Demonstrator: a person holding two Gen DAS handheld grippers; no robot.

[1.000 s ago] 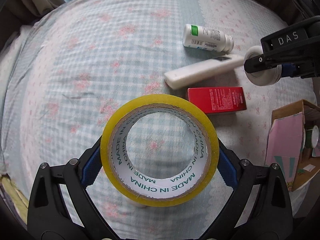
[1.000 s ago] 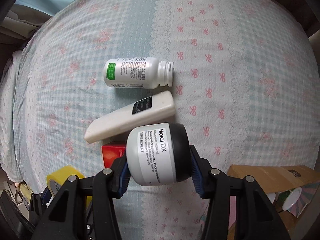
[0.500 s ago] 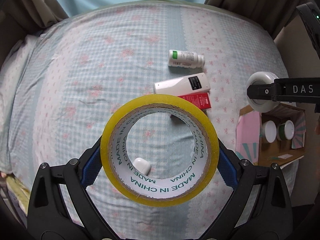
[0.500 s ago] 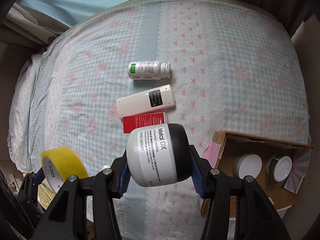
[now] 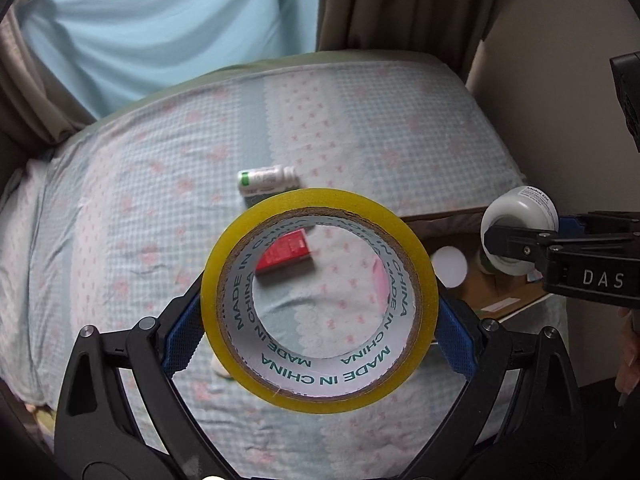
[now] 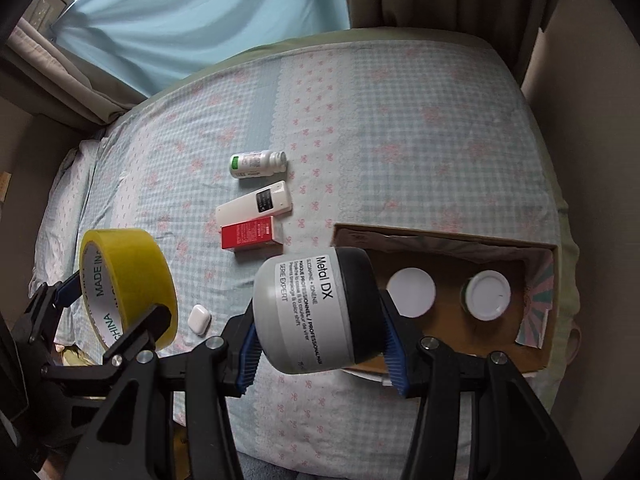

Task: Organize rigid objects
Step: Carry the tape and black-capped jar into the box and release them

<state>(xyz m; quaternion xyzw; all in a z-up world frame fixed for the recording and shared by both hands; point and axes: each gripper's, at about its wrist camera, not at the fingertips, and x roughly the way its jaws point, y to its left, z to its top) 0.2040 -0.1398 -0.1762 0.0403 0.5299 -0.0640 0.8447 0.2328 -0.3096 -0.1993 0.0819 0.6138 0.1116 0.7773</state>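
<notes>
I have lifted both hands above the bed [image 6: 400, 128]; my left fingers [image 5: 182, 336] clamp the tape [image 5: 320, 396], right fingers [image 6: 394, 356] clamp the jar [image 6: 312, 312] near the box [image 6: 440, 236]

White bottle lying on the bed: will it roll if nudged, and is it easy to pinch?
The white bottle is a cylinder lying on its side, so it likely rolls if nudged across its axis, though the soft bedsheet may damp that. It looks like rigid, smooth plastic, so it could slip in a light pinch. Small; probably light.
</notes>
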